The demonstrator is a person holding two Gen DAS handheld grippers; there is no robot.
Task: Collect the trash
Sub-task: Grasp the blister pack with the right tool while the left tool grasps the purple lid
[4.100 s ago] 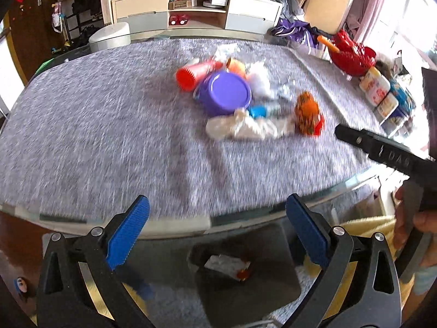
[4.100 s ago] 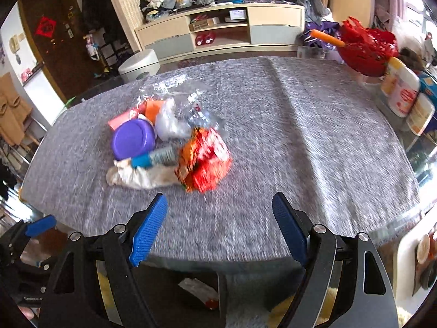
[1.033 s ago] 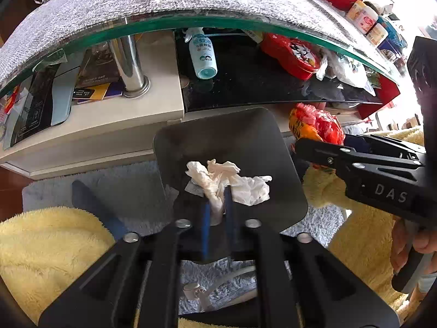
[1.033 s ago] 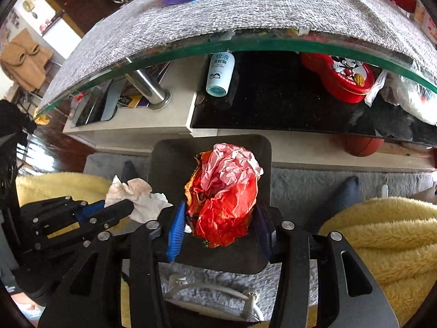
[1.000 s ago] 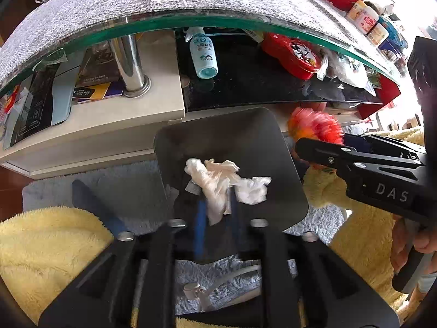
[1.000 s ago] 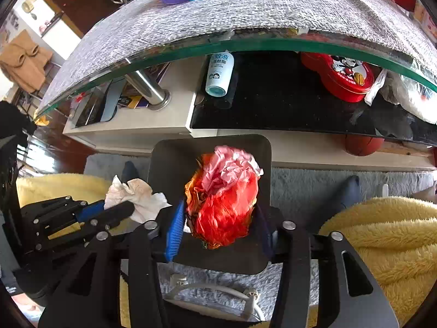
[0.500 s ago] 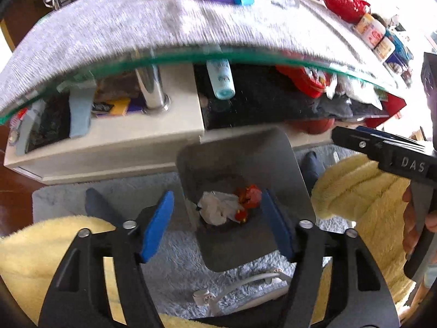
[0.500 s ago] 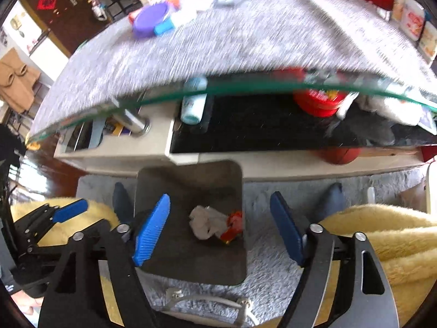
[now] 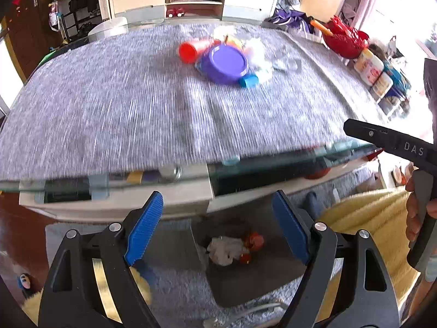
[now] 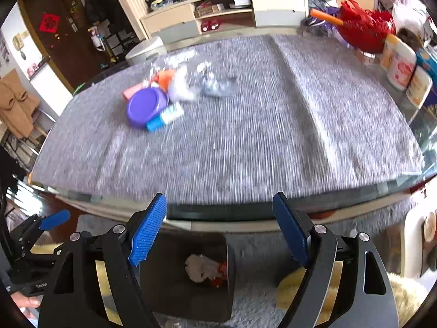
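A dark bin (image 9: 281, 278) stands on the floor below the table edge and also shows in the right wrist view (image 10: 161, 287). In it lie a white tissue (image 9: 225, 250) and a red wrapper (image 9: 252, 242). On the grey table cloth (image 9: 123, 104) lies a trash pile: a purple lid (image 9: 225, 64), a red cup (image 9: 191, 50), a blue-capped tube (image 10: 165, 117), white tissue (image 10: 179, 87) and clear plastic (image 10: 215, 83). My left gripper (image 9: 218, 229) is open and empty above the bin. My right gripper (image 10: 218, 232) is open and empty, also above the bin.
A red basket (image 10: 363, 31) and several bottles (image 10: 401, 65) stand at the table's right edge. A TV cabinet (image 10: 224, 11) is behind the table. A yellow fluffy rug (image 9: 363, 218) lies right of the bin. A shelf of clutter sits under the glass top.
Both grippers let go of the tissue and the red wrapper into the bin, opened, and rose and tilted up so the table top is back in view.
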